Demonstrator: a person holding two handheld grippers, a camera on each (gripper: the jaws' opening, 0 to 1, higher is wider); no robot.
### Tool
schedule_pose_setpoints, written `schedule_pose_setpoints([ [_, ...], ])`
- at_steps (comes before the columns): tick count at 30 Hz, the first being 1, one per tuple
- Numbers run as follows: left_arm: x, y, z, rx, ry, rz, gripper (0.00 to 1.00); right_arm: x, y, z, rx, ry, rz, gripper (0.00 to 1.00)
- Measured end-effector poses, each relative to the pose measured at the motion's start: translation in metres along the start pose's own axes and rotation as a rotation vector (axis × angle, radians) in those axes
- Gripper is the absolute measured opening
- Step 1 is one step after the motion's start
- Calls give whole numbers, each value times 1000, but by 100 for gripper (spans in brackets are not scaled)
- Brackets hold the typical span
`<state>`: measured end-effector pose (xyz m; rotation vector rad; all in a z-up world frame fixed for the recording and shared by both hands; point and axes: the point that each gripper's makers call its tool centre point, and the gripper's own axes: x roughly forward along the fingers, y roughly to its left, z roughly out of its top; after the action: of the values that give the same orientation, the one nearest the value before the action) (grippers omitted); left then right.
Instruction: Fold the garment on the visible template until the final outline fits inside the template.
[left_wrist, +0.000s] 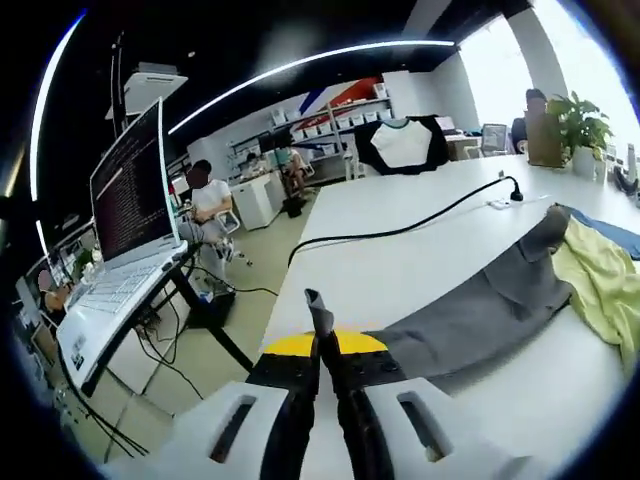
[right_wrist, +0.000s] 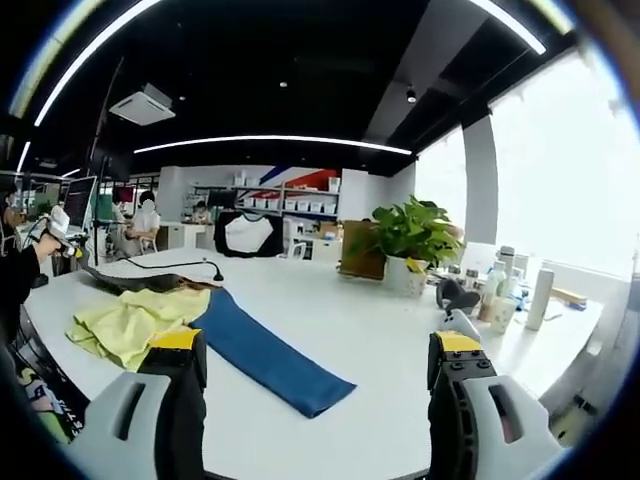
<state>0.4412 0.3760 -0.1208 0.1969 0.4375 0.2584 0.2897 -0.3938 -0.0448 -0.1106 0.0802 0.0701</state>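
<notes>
Left gripper view: jaws clamp grey garment (left_wrist: 480, 310); right gripper (right_wrist: 315, 375) jaws apart nr plant (right_wrist: 410, 235).

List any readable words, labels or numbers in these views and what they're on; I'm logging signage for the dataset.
Laptop screen: rows of light text on dark, too small and blurred to read.
Bottles on the table: labels too small to read.
Nothing else carries legible text.

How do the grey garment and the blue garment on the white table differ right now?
The grey garment is pinched at one corner by the shut left gripper and stretched out; the blue garment lies flat and untouched, with the open right gripper above it. Grey is rumpled, blue smooth. Both rest on the white table beside the yellow garment.
</notes>
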Motion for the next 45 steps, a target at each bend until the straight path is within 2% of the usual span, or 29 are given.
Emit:
schedule_pose_setpoints([
  [7, 1, 5, -28, -36, 46, 16, 5, 2, 3, -1, -2, 3, 12, 94],
  [9, -2, 5, -30, -50, 34, 19, 5, 3, 3, -2, -3, 5, 11, 94],
  [15, -6, 8, -47, -84, 49, 42, 5, 4, 3, -4, -1, 10, 12, 94],
  [19, -10, 11, -50, -59, 37, 50, 7, 5, 3, -6, 0, 14, 10, 94],
  [25, -14, 15, -62, -95, 55, 52, 7, 6, 6, -7, -3, 17, 21, 94],
  [34, -27, 28, -59, -65, 34, 91, 15, 7, 3, -10, 3, 22, 13, 94],
  [36, -33, 36, -54, -31, 16, 122, 14, 7, 4, -10, 1, 24, 16, 94],
  [39, -44, 44, -44, -36, -14, 142, 14, 7, 6, -10, 2, 24, 17, 94],
  [42, -45, 38, -36, -57, -34, 94, 15, 7, 7, -11, -1, 27, 19, 94],
  [45, -41, 20, -24, -11, -77, 17, 17, 7, 9, -10, -2, 27, 20, 94],
])
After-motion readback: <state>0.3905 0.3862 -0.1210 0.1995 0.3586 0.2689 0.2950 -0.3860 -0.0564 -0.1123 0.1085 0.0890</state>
